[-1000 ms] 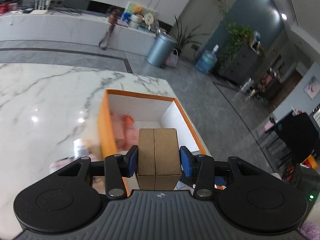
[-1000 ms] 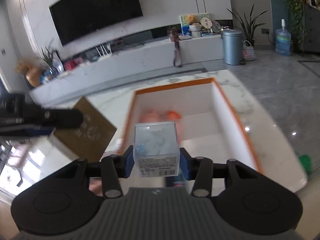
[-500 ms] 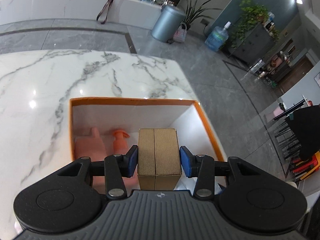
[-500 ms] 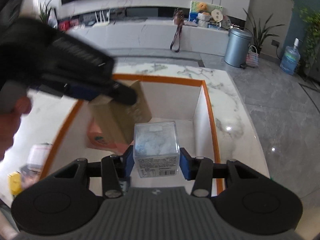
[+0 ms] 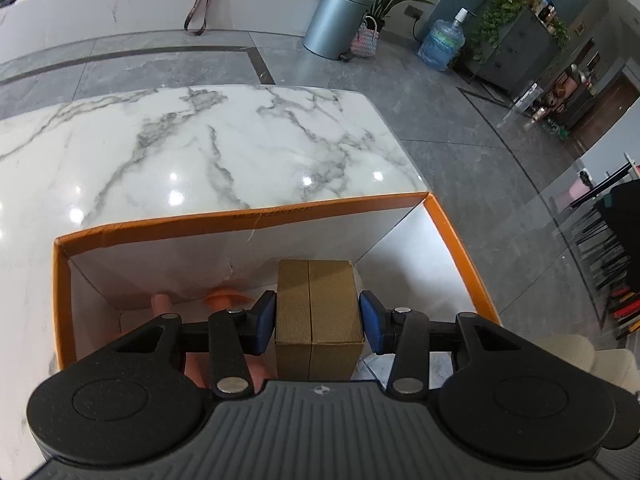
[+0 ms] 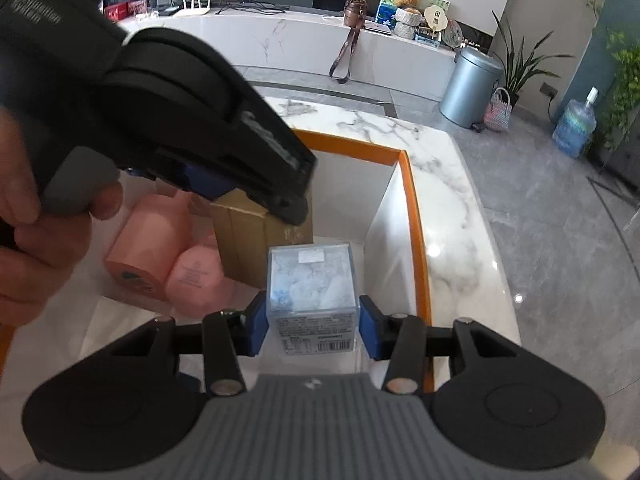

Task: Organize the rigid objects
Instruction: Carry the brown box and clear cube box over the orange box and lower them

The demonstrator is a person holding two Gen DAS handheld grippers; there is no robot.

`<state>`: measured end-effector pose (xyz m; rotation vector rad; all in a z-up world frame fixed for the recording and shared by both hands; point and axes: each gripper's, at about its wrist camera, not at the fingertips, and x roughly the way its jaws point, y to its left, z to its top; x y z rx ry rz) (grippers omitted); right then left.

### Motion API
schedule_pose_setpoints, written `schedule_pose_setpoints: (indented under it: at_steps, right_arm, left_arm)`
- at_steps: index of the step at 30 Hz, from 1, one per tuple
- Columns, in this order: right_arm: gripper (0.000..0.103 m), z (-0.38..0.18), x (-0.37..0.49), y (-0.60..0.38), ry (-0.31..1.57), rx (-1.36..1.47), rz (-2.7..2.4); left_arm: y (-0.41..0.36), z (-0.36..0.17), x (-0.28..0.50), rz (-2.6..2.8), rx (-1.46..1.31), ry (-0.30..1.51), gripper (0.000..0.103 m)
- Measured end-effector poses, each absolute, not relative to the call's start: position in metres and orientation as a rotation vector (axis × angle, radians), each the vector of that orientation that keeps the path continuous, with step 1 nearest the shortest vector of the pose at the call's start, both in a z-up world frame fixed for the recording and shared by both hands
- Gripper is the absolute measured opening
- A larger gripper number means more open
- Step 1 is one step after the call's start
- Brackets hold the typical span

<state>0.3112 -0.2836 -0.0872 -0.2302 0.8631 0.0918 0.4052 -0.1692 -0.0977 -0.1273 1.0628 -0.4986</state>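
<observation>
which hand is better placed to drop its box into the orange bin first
Probably the left. Its gripper holds the gold cardboard box low inside the orange-rimmed white bin, beside the pink bottles. The right gripper, holding the clear plastic cube box, looks nearer the bin's near edge.

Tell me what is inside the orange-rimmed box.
Inside the orange-rimmed box lie two pink bottles. The left gripper holds a brown carton in it; the right gripper holds a clear box over it. The grippers hide part of the floor.

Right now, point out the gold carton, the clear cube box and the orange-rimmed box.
gold carton (image 5: pixel 318 312), left wrist view, its top face.
clear cube box (image 6: pixel 311 280), right wrist view, its top face.
orange-rimmed box (image 5: pixel 240 222), left wrist view, its far rim.
</observation>
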Motion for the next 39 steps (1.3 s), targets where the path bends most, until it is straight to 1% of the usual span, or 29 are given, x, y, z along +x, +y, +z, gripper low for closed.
schedule_pose_setpoints:
  at_steps: [4,6,10,12,13,15,16,18,21,26,31,35,39]
  right_arm:
    - [0.047,-0.091,0.312,-0.280,0.849,-0.282,0.093]
    - [0.048,-0.092,0.313,-0.281,0.848,-0.295,0.104]
    - [0.048,-0.092,0.312,-0.279,0.849,-0.330,0.112]
    - [0.048,-0.093,0.311,-0.276,0.850,-0.368,0.119]
    - [0.048,-0.094,0.311,-0.275,0.852,-0.387,0.121]
    - [0.048,-0.095,0.312,-0.272,0.858,-0.417,0.123]
    - [0.048,-0.096,0.311,-0.270,0.861,-0.441,0.125]
    - [0.048,-0.099,0.308,-0.265,0.862,-0.497,0.141]
    - [0.048,-0.104,0.303,-0.260,0.861,-0.583,0.144]
    - [0.048,-0.116,0.303,-0.251,0.834,-0.798,0.159]
    - [0.048,-0.123,0.307,-0.251,0.860,-0.874,0.211]
    - [0.048,-0.129,0.305,-0.250,0.866,-0.932,0.220]
    - [0.054,-0.120,0.302,-0.253,0.859,-0.898,0.231]
  left_arm:
    - [-0.169,-0.099,0.408,-0.497,-0.133,1.091,0.051]
    - [-0.166,-0.100,0.410,-0.518,-0.166,1.101,0.057]
    - [-0.155,-0.096,0.406,-0.520,-0.182,1.111,0.056]
    - [-0.149,-0.095,0.404,-0.543,-0.207,1.124,0.044]
    - [-0.147,-0.096,0.403,-0.553,-0.210,1.139,0.041]
    - [-0.147,-0.099,0.400,-0.569,-0.186,1.161,0.030]
    - [-0.148,-0.101,0.398,-0.570,-0.169,1.166,0.028]
    - [-0.149,-0.107,0.396,-0.563,-0.147,1.182,0.019]
    - [-0.149,-0.115,0.395,-0.544,-0.138,1.202,0.017]
    - [-0.150,-0.119,0.397,-0.547,-0.144,1.195,0.017]
    - [-0.142,-0.114,0.394,-0.564,-0.170,1.180,0.017]
    - [-0.129,-0.102,0.385,-0.562,-0.194,1.132,0.017]
    - [-0.121,-0.094,0.370,-0.568,-0.195,1.084,0.017]
